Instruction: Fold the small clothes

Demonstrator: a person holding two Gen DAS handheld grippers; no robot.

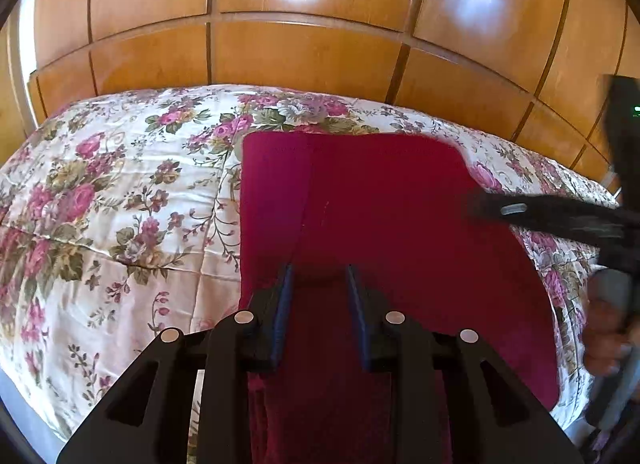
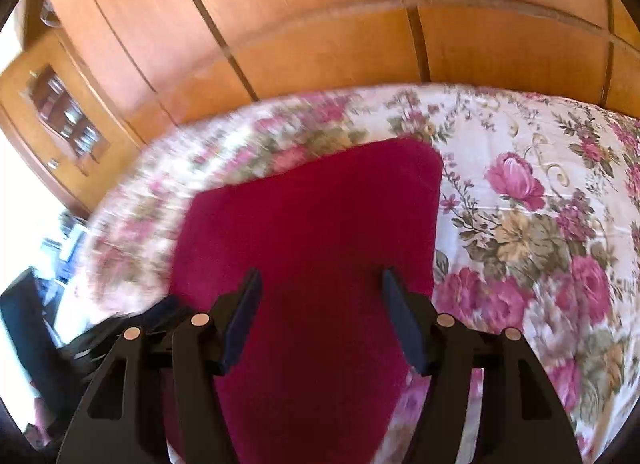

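A dark red cloth [image 1: 380, 204] lies flat on the floral bedspread [image 1: 120, 204], with a lengthwise fold line left of its middle. My left gripper [image 1: 319, 278] hovers over the cloth's near end. Its jaws stand a narrow gap apart with red fabric showing between them, and the pads do not visibly press on it. My right gripper [image 2: 320, 282] is open wide above the same cloth [image 2: 312, 216], with nothing between its fingers. In the left wrist view it shows as a blurred black shape over the cloth's right edge.
Glossy wooden wardrobe panels [image 1: 304, 52] rise just behind the bed. A person's hand [image 1: 608, 324] shows at the right rim. A wooden cabinet with shelves [image 2: 64, 120] stands far left in the right wrist view. Bedspread [image 2: 540, 224] stretches out on both sides of the cloth.
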